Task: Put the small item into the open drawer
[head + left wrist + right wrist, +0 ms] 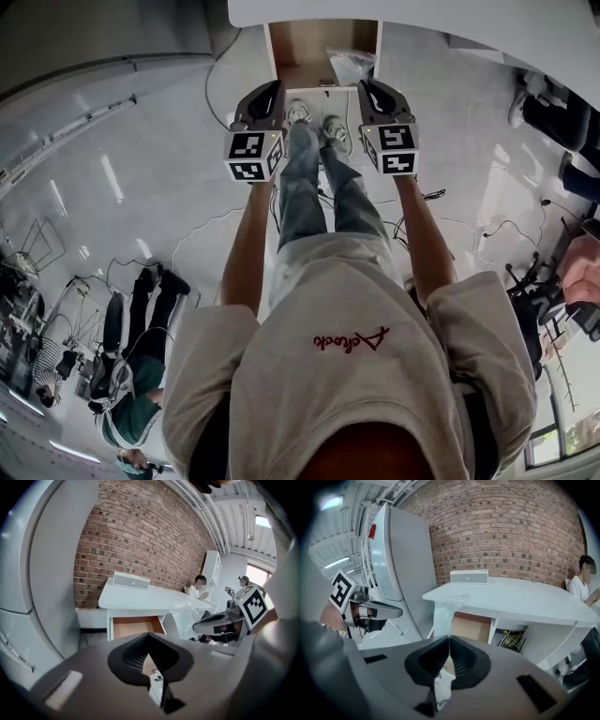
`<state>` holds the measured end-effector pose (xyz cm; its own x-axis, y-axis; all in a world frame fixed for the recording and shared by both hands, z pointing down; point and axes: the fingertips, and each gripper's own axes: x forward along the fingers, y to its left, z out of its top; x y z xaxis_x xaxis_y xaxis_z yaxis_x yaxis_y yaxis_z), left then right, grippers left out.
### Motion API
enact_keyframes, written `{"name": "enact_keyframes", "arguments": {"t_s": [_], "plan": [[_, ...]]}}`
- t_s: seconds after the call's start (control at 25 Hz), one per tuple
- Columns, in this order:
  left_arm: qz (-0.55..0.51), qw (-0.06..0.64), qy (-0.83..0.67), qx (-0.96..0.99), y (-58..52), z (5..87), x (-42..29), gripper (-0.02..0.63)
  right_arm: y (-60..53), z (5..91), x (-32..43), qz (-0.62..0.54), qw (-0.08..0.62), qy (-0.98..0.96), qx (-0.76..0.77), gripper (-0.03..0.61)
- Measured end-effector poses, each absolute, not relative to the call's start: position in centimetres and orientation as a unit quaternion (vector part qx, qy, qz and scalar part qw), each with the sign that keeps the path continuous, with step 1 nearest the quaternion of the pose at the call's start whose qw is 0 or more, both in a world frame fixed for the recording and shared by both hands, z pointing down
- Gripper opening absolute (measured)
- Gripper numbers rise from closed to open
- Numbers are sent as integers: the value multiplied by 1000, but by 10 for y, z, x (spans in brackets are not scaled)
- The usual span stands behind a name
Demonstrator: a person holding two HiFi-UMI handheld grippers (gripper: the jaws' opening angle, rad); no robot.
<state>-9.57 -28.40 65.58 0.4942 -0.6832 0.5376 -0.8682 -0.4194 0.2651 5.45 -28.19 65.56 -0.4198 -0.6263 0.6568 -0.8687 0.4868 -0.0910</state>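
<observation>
Left gripper (274,87): my jaws pressed together, nothing held. Right gripper (367,85): likewise closed, empty. Open drawer (314,42) ahead, plastic bag (352,64) at its edge

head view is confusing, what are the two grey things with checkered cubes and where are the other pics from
It is shot from a camera on the person's head, looking steeply down. Each hand holds a clamp tool, the left gripper and the right gripper; the patterned cubes are part of them. The other two pictures come from cameras riding on each gripper, looking along its closed jaws. Ahead stands a white table with an open drawer and a plastic bag hanging by it. A white scrap shows in the gap below each gripper's tips; I cannot tell what it is.
</observation>
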Motion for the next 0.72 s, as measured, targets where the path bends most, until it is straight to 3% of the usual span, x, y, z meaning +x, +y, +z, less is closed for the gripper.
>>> {"name": "enact_keyframes", "arguments": {"t_s": [0.72], "plan": [[195,309,-451,814,-246,754,-95,9,-238,753,33,257,314,-810,424,14]]}}
